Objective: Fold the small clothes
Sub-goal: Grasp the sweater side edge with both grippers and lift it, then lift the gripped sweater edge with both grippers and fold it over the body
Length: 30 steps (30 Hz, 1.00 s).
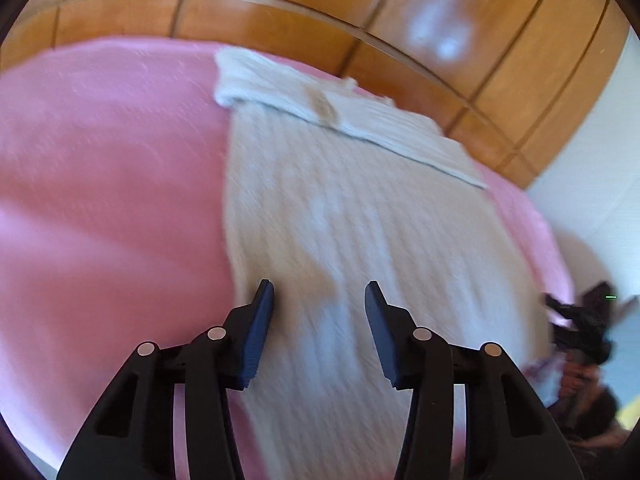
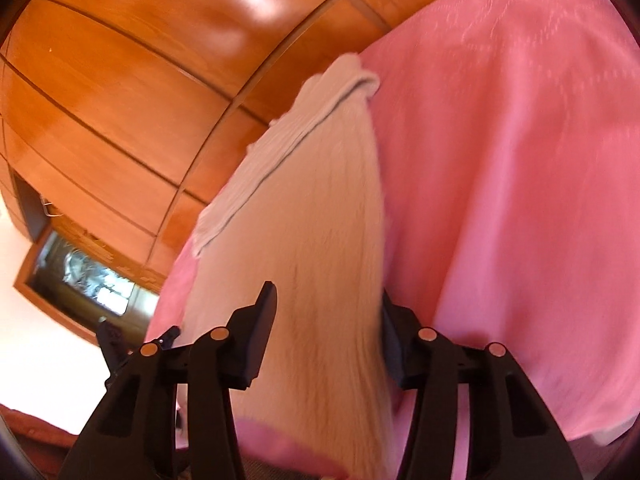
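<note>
A cream knitted garment (image 1: 352, 216) lies flat on a pink blanket (image 1: 100, 184), with a ribbed band folded over at its far end. My left gripper (image 1: 320, 292) is open just above the garment's near part, its left finger at the garment's left edge. In the right wrist view the same garment (image 2: 312, 240) runs between the fingers of my right gripper (image 2: 326, 292), which is open; the garment's right edge covers the right finger's tip. Whether the cloth touches the fingers cannot be told. Both views are blurred.
Wooden panelling (image 1: 280, 4) stands behind the blanket and also shows in the right wrist view (image 2: 120, 80). The pink blanket (image 2: 520, 200) spreads wide to the right. A dark object (image 1: 580, 328) sits at the right edge of the left wrist view, by a white wall.
</note>
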Available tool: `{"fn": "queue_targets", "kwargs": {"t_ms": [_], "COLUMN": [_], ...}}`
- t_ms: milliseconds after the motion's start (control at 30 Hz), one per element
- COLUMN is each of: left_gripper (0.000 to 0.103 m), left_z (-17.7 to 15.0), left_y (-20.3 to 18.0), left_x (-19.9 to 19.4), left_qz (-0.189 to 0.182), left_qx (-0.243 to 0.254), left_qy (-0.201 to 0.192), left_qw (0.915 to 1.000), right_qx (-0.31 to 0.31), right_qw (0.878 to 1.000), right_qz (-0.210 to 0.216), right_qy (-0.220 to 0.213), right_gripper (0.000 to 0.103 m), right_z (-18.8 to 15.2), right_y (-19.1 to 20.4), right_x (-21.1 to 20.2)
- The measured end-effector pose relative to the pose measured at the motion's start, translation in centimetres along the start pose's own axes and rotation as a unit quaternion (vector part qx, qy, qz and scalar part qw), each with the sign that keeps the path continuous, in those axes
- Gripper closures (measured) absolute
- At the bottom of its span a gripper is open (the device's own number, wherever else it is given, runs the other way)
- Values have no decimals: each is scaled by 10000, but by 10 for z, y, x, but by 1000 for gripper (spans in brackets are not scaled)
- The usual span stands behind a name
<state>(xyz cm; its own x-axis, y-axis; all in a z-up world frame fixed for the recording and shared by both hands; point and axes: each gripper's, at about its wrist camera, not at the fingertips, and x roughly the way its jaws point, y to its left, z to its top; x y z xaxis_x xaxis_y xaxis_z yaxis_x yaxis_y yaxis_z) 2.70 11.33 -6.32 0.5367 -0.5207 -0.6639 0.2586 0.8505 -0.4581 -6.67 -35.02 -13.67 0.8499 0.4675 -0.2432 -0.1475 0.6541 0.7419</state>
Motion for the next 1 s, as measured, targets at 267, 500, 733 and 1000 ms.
{"fn": "queue_targets", "kwargs": {"t_ms": [267,500,733,1000], "left_gripper": [56,56,52,91], "left_z": [-20,-23,-30,-35], "left_y": [1,3,21,18], "left_x": [-4,-32,-14,2], "left_qz": [-691,188,-646,-1191], "left_qx": [-398,-21,-736,-1107], "left_qy": [265,-184,132,615], "left_qw": [9965,9997,9951,9848], "right_qx": [228,398,523,179], "right_qw": [9991,9990,9980,9996], "right_qz": [294,74,277,187], "right_qy": [197,196,215,151], "right_gripper": [53,82,82,96], "right_z": [-12,-14,-17,-19], "right_y": [3,-5,-6,8], "right_x": [11,7,10,13]}}
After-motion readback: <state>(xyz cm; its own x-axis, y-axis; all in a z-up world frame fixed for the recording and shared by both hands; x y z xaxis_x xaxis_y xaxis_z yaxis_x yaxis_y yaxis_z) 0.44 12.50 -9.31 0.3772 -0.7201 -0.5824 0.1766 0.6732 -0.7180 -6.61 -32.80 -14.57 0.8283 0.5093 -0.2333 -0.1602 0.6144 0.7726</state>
